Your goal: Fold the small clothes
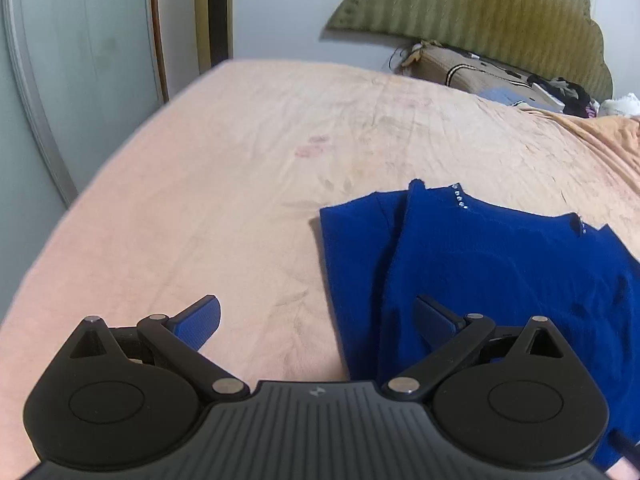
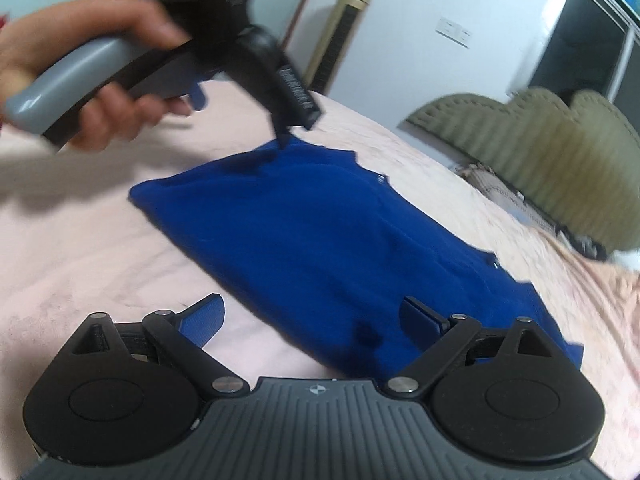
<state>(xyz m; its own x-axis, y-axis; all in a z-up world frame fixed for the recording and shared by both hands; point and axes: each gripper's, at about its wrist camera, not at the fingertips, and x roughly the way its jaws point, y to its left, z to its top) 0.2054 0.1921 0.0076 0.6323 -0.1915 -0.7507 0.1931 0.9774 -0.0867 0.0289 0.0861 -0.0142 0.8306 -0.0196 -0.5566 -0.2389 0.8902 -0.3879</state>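
Note:
A royal blue garment [image 1: 480, 264] with small rhinestones at the neckline lies partly folded on the pink bed sheet [image 1: 224, 184]. My left gripper [image 1: 316, 312] is open, hovering over the garment's left edge; its right finger is over the cloth, its left over the sheet. In the right wrist view the same garment [image 2: 320, 240] spreads ahead. My right gripper [image 2: 312, 312] is open above its near edge. The left gripper's body [image 2: 224, 40], held by a hand, hangs over the garment's far corner.
A green scalloped headboard [image 1: 480, 12] and a beige cushion [image 1: 460, 68] with clutter stand at the bed's far end. A wardrobe door [image 1: 80, 60] lies left of the bed. A gold tower fan [image 2: 344, 32] stands by the wall.

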